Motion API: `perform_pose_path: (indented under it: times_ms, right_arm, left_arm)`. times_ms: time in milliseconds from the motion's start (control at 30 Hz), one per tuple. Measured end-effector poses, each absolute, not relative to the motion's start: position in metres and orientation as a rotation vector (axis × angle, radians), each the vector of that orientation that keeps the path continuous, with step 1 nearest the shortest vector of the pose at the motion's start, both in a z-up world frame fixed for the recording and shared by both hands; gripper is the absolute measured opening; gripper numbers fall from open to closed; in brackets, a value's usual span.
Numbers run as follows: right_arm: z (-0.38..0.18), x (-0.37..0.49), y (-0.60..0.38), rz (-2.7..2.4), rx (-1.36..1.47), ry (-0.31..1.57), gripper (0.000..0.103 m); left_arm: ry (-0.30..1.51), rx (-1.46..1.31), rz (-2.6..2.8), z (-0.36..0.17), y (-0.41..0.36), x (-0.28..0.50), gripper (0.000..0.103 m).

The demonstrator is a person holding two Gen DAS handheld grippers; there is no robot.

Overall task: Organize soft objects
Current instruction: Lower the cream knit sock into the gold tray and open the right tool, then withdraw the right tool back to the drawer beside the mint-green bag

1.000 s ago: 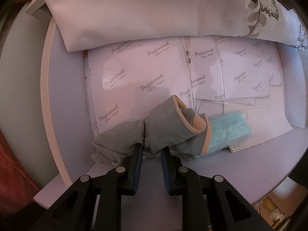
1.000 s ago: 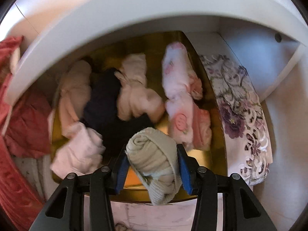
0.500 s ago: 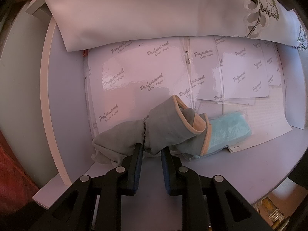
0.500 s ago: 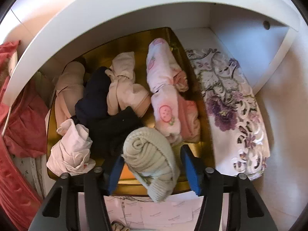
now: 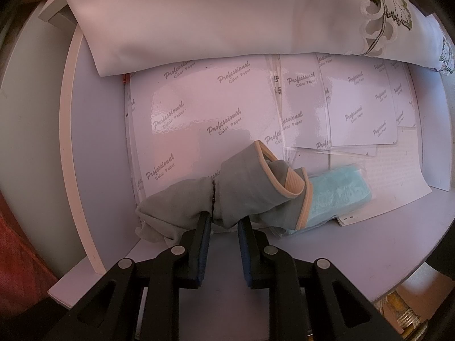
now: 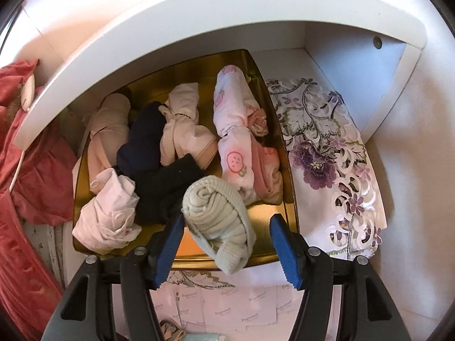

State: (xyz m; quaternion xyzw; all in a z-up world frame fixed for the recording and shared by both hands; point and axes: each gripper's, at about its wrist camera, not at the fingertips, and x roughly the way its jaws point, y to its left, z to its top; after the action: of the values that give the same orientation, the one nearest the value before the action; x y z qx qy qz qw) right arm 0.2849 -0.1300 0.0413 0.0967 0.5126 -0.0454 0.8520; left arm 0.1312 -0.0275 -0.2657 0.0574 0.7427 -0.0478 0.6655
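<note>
Right wrist view: the right tool (image 6: 226,224), its jaws having just been opening, stands wide with the rolled beige sock (image 6: 217,221) between them; the left pad seems to brush the roll, the right pad is clear, so nothing is gripped. The sock sits at the near edge of the gold tray (image 6: 287,153), partly overhanging its front rim, beside the dark socks (image 6: 159,176) and pink bundles (image 6: 236,147) already stowed on the shelf. To finish the release well, the tool should probably draw back only once the roll rests fully inside the tray, lest it tip out over the rim. The tool points steeply downward into the shelf. Left wrist view: the left tool (image 5: 224,223), pointing straight down, is nearly closed, pinching the grey sock pair (image 5: 241,196) at its waist on the white worktop (image 5: 99,142), over glossy paper sheets (image 5: 199,108).
</note>
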Motion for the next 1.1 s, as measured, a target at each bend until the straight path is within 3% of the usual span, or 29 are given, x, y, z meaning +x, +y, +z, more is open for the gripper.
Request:
perform_pose_path:
  times_ms: [667, 1100]
  right_arm:
    - [0.049, 0.218, -0.150, -0.108, 0.239, 1.029, 0.070]
    - [-0.050, 0.170, -0.148, -0.224, 0.289, 1.323, 0.072]
  left_arm:
    - [1.676, 0.129, -0.107, -0.265, -0.028, 0.131, 0.019]
    - [1.676, 0.124, -0.107, -0.265, -0.027, 0.130, 0.019]
